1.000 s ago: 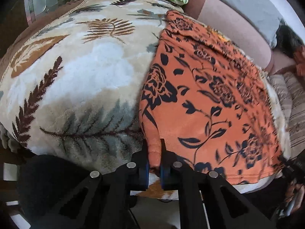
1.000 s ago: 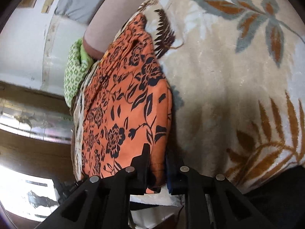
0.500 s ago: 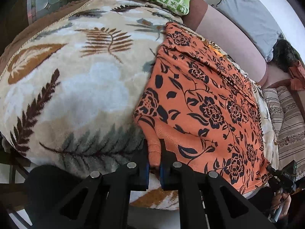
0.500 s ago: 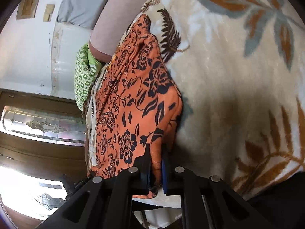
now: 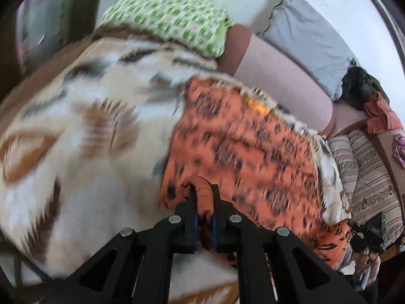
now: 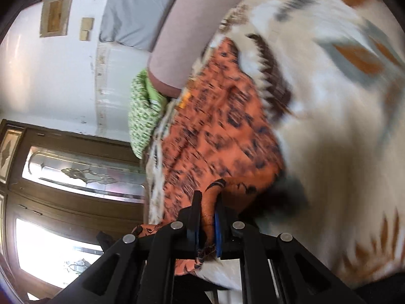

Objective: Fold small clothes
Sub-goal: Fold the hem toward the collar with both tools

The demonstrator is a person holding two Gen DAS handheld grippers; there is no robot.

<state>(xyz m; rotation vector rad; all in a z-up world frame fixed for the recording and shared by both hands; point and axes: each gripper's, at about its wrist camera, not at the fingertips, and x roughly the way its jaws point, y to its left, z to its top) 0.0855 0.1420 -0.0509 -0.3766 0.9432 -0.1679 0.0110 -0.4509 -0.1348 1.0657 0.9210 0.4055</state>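
Note:
An orange garment with a black flower print (image 5: 243,147) lies spread on a cream leaf-patterned blanket (image 5: 83,131). My left gripper (image 5: 202,190) is shut on the garment's near left corner, and the cloth bunches up between its fingers. My right gripper (image 6: 208,197) is shut on the other near corner of the orange garment (image 6: 217,136). Both corners are raised off the blanket (image 6: 341,116). Both views are blurred by motion.
A green-and-white patterned pillow (image 5: 172,17) lies at the far end, beside a pink bolster (image 5: 281,86) and a grey pillow (image 5: 308,40). Striped cushions (image 5: 367,174) sit to the right. A wooden door with glass panels (image 6: 63,177) stands beyond the bed's edge.
Both grippers have lifted their corners of the orange garment up and forward over the cloth. The near edge has come off the blanket and the views now look further across the bed.

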